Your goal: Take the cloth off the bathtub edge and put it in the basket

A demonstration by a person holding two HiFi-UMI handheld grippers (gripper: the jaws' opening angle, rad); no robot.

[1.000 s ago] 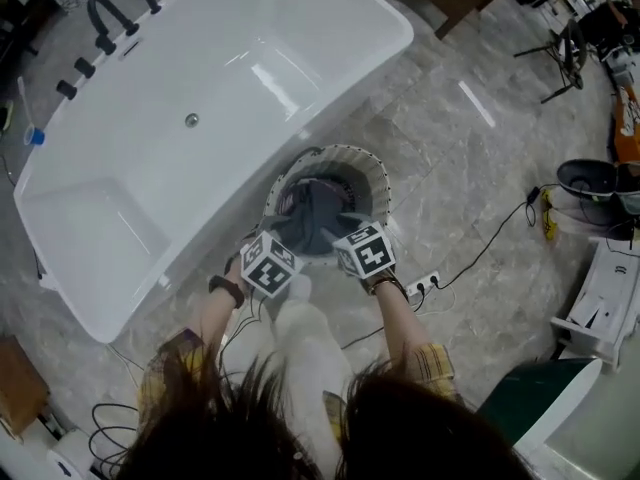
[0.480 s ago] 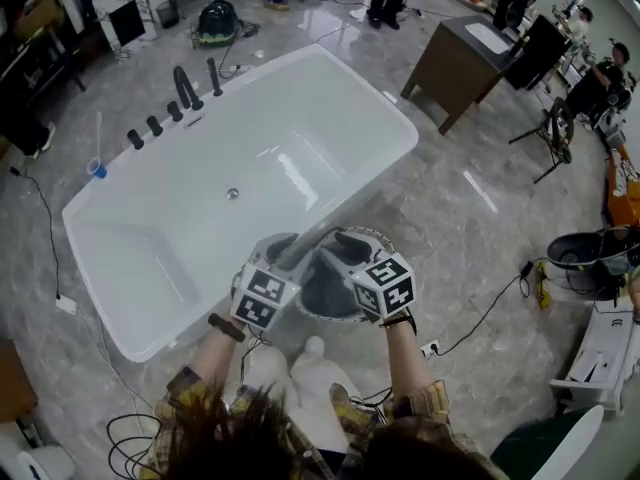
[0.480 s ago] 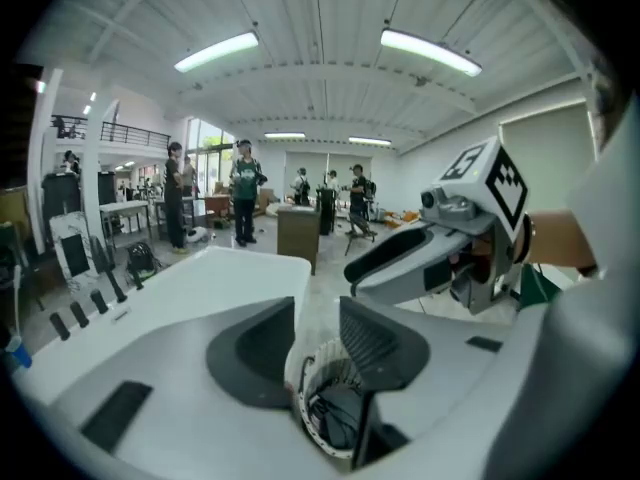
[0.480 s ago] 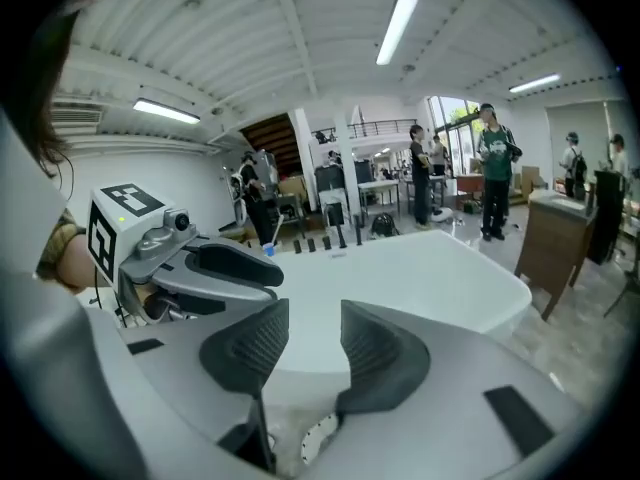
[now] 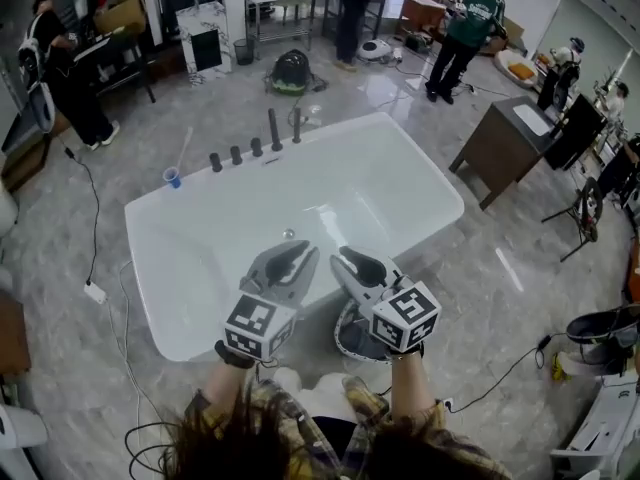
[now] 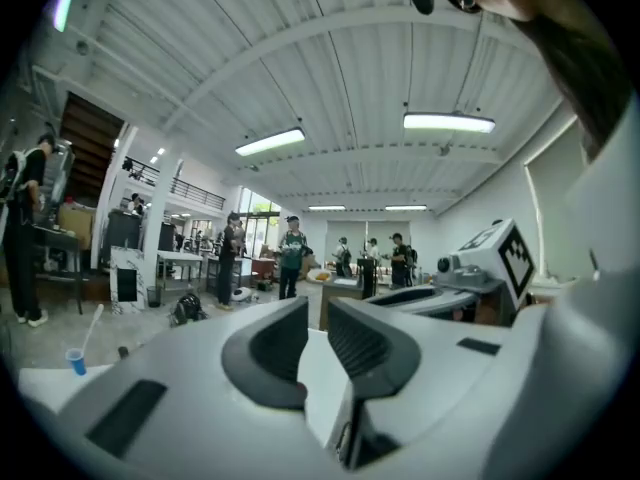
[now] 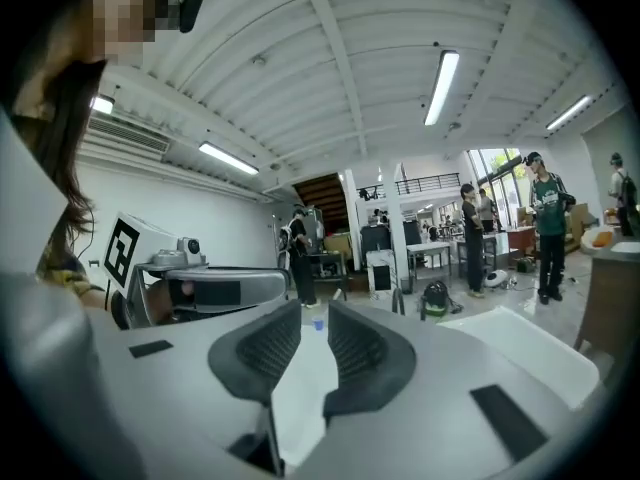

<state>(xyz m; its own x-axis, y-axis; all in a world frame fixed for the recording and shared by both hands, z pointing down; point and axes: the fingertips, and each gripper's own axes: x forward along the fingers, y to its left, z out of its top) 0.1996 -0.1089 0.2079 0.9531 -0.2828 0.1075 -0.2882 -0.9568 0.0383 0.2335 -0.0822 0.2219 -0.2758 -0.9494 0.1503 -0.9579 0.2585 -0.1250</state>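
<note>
My left gripper (image 5: 298, 253) and right gripper (image 5: 347, 258) are held up side by side, pointing level over the near rim of the white bathtub (image 5: 372, 194). The jaws of both have just been closing. In the left gripper view the left gripper (image 6: 318, 314) shows a narrow gap with nothing in it, and the right gripper (image 7: 315, 319) likewise. The round white basket (image 5: 347, 341) stands on the floor against the tub, mostly hidden under my right gripper. Only a dark patch of its inside shows, and I cannot make out the cloth there.
Black taps (image 5: 272, 128) stand on the tub's far rim, with a blue cup (image 5: 172, 178) beside it. A brown desk (image 5: 503, 144) is at the right and a black bucket (image 5: 600, 329) at the far right. Cables (image 5: 96, 290) lie on the floor at the left. Several people stand at the back.
Both grippers rose out of the basket, where the dark grey cloth stayed, and swung from pointing down to level. Their jaws narrowed. The head view tilted up, showing the room.
</note>
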